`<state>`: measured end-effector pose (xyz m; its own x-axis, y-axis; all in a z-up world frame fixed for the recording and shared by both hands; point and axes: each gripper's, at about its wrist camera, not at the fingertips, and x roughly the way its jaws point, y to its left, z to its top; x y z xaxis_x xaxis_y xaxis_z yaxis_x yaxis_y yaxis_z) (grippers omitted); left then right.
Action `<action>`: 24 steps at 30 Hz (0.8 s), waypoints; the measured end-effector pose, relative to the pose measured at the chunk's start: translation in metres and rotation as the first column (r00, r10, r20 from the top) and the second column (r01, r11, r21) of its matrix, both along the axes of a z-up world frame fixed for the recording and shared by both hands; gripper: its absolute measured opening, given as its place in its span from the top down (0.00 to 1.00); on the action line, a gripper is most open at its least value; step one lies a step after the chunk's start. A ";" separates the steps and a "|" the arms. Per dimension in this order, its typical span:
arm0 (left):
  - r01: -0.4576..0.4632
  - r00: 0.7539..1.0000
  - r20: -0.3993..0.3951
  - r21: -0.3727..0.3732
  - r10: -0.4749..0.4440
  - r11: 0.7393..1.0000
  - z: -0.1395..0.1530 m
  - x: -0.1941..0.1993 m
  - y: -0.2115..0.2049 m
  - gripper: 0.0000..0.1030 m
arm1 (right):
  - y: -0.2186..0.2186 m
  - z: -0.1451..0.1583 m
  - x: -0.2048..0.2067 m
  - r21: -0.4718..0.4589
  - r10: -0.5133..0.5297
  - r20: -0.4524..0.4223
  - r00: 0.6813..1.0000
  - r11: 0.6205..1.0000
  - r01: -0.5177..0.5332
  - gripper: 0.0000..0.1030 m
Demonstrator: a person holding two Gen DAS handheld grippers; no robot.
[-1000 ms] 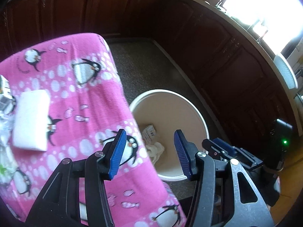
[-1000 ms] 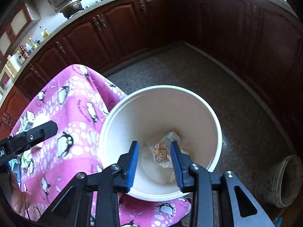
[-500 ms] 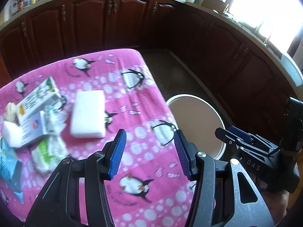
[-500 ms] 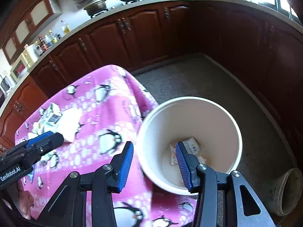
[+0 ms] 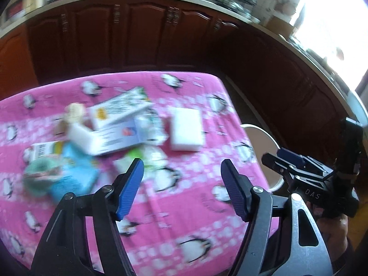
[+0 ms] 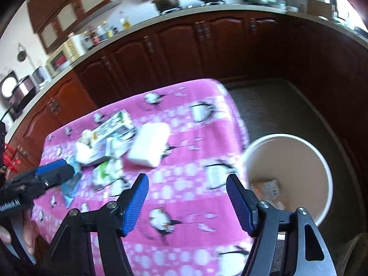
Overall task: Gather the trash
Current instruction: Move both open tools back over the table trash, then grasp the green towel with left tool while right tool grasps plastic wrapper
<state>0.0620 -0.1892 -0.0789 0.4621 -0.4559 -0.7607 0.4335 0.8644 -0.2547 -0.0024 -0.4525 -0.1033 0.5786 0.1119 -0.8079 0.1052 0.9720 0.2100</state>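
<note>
- Dark brown kitchen cupboards (image 5: 142, 34) run along the top of both views, with pots and bottles on the counter above them.
- A pink cloth with penguins (image 5: 184, 207) covers the worktop and fills the middle of both views.
- A pile of trash (image 5: 110, 128) lies on the cloth, in the middle left of the left wrist view. It is blurry. It looks like paper boxes, crumpled wrappers and a light blue packet (image 5: 76, 174).
- A white block (image 5: 187, 128), like a sponge, lies just right of the pile.
- The same pile (image 6: 108, 147) and white block (image 6: 149, 147) show in the middle left of the right wrist view.
- A white bucket (image 6: 322, 161) stands on the floor beside the worktop, at the right of the right wrist view. A few wrappers (image 6: 266, 188) lie at its bottom.
- In the left wrist view only a bit of the bucket rim (image 5: 273, 142) peeks out past the cloth edge.
- The left claw (image 5: 182, 188) hangs above the cloth, at the bottom of its view. Its blue jaws are opening, and nothing is between them.
- The right claw (image 6: 187, 203) hangs above the cloth edge, next to the bucket. Its blue jaws are opening too, and they hold nothing.
- Each claw shows in the other's view: the right one (image 5: 287, 161) at the right edge, the left one (image 6: 53, 172) at the left edge.
- A hand (image 6: 27, 234) holds the left claw from below, at the lower left.
</note>
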 end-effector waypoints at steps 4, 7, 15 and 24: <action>-0.084 0.996 -0.006 0.014 0.084 0.996 0.000 0.008 0.055 0.32 | 0.029 -0.012 0.014 0.030 0.062 -0.034 0.998 0.998 -0.061 0.34; -0.133 0.991 -0.020 0.017 0.133 0.991 -0.005 0.014 0.095 0.31 | 0.051 -0.022 0.027 0.085 0.112 -0.053 0.992 0.991 -0.107 0.34; -0.180 0.983 -0.028 -0.011 0.180 0.984 -0.027 0.026 0.168 0.22 | 0.101 -0.060 0.064 0.170 0.183 -0.114 0.976 0.972 -0.163 0.34; -0.087 0.996 -0.002 0.047 0.087 0.995 -0.059 0.052 0.175 0.22 | 0.127 -0.100 0.098 0.200 0.153 -0.197 0.968 0.973 -0.113 0.33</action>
<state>0.1145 -0.0143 -0.1375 0.4950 -0.3778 -0.7825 0.3549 0.9099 -0.2148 0.0958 -0.3259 -0.2032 0.3681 0.3360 -0.8670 0.0389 0.9261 0.3754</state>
